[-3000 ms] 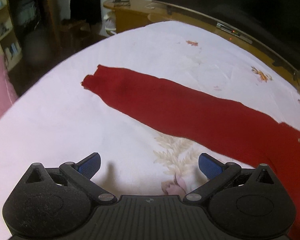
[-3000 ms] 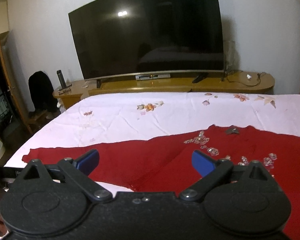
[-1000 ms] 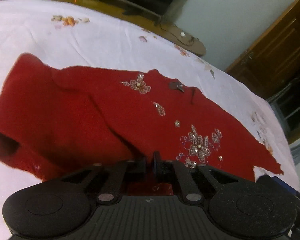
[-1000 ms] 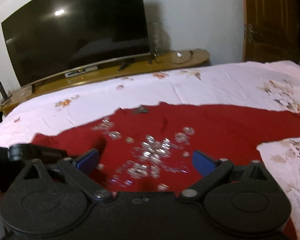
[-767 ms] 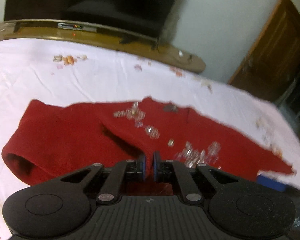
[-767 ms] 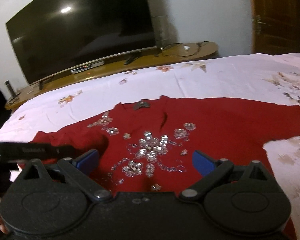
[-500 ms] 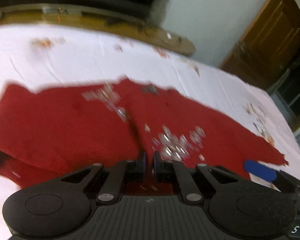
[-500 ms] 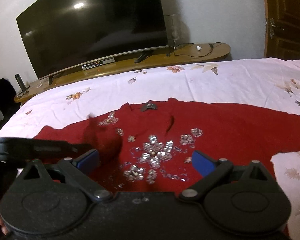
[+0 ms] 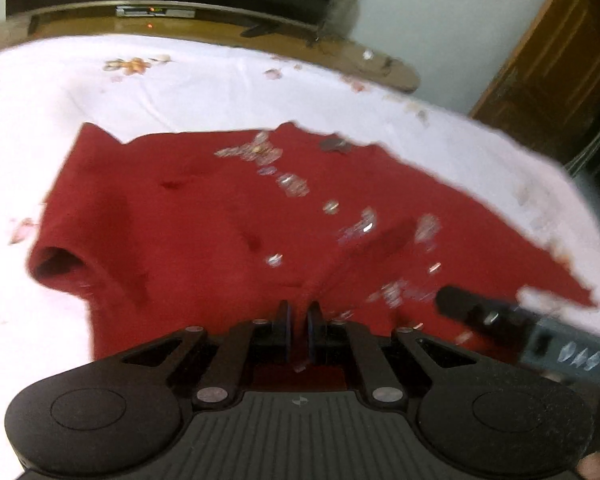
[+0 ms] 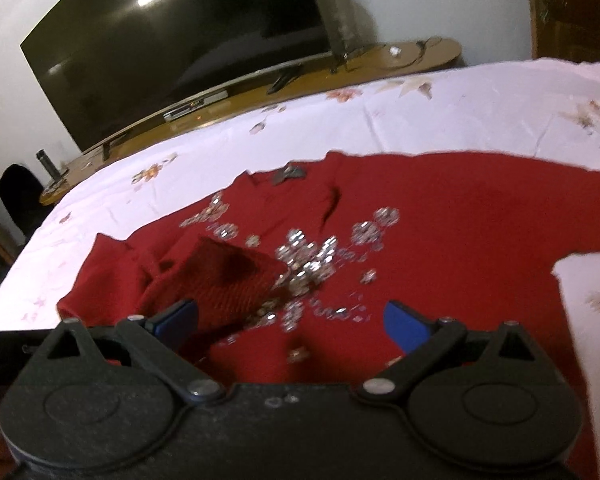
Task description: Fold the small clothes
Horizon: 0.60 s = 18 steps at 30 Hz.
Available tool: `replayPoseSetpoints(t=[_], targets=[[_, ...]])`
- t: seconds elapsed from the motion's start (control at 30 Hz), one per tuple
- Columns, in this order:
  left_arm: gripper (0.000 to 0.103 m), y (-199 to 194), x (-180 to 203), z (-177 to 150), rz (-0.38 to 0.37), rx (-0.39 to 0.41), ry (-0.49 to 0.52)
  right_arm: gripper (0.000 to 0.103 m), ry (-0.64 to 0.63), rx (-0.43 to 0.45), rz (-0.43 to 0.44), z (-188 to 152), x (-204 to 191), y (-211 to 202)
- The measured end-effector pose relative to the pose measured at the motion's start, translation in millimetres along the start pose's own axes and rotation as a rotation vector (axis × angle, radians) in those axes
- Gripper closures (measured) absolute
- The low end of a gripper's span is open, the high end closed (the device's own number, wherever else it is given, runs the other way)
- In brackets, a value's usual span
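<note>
A red sweater with a sequin flower design lies front-up across the bed, neck toward the TV and the low wooden stand under it.

The left gripper is pinched nearly closed on a fold of the red knit; cloth rises in a ridge from its jaws toward the sequins. In the right wrist view that pinched piece looks like the ribbed cuff of a sleeve, lifted and carried over the chest, its end just reaching the sequins. The frame is blurred there, so whether it is the cuff or the hem I cannot say for sure.

The right gripper is wide apart and holds nothing, hovering low above the lower front of the sweater.

As for progress, the fold looks early. One side is drawn in over the body but not laid flat. The other sleeve stretches out to the right along the bed, unfolded. I judge what is left as: setting down the carried part, bringing in the far sleeve, then folding the body up toward the neck.
</note>
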<state>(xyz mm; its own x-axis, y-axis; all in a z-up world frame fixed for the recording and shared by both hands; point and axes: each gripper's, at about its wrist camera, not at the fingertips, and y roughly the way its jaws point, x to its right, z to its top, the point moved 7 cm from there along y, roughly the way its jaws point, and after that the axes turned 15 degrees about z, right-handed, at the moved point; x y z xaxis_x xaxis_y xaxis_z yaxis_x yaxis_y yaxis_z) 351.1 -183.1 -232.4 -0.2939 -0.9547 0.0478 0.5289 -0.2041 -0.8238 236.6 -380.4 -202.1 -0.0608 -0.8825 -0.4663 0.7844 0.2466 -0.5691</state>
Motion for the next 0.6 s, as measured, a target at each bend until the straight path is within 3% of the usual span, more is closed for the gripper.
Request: replayPoseSetpoints(t=[0.13, 0.23, 0.27, 0.3, 0.33, 0.37, 0.43, 0.5, 0.6], targets=[[0.098, -5, 21, -10, -0.021, 0.018, 0.093, 0.004, -0.016, -0.010, -0.001, -2, -7, 3], [0.095, -15, 24, -5, -0.044, 0.025, 0.071, 0.004, -0.029, 0.004, -0.019, 1, -8, -3], [0.077, -18, 24, -4, -0.036, 0.030, 0.071, 0.004, -0.032, 0.008, -0.027, 2, -8, -5], [0.032, -23, 25, -2, -0.019, 0.046, 0.082, 0.004, -0.035, 0.013, -0.034, 2, -6, -7], [0.008, -28, 25, -1, 0.013, 0.072, 0.094, 0.004, -0.035, 0.015, -0.040, 2, -5, -9], [0.000, -35, 25, -1, 0.074, 0.138, 0.110, 0.004, -0.029, 0.017, -0.045, 2, -3, -10], [0.000, -42, 29, -4, 0.104, 0.219, 0.169, 0.003, -0.003, 0.031, -0.041, 2, 1, -14], [0.000, -33, 31, -8, 0.104, 0.172, 0.191, 0.003, -0.001, 0.026, -0.047, 0, 3, -15], [0.000, -21, 13, -9, 0.103, 0.102, 0.100, 0.005, 0.041, 0.011, -0.013, -5, 4, -16]])
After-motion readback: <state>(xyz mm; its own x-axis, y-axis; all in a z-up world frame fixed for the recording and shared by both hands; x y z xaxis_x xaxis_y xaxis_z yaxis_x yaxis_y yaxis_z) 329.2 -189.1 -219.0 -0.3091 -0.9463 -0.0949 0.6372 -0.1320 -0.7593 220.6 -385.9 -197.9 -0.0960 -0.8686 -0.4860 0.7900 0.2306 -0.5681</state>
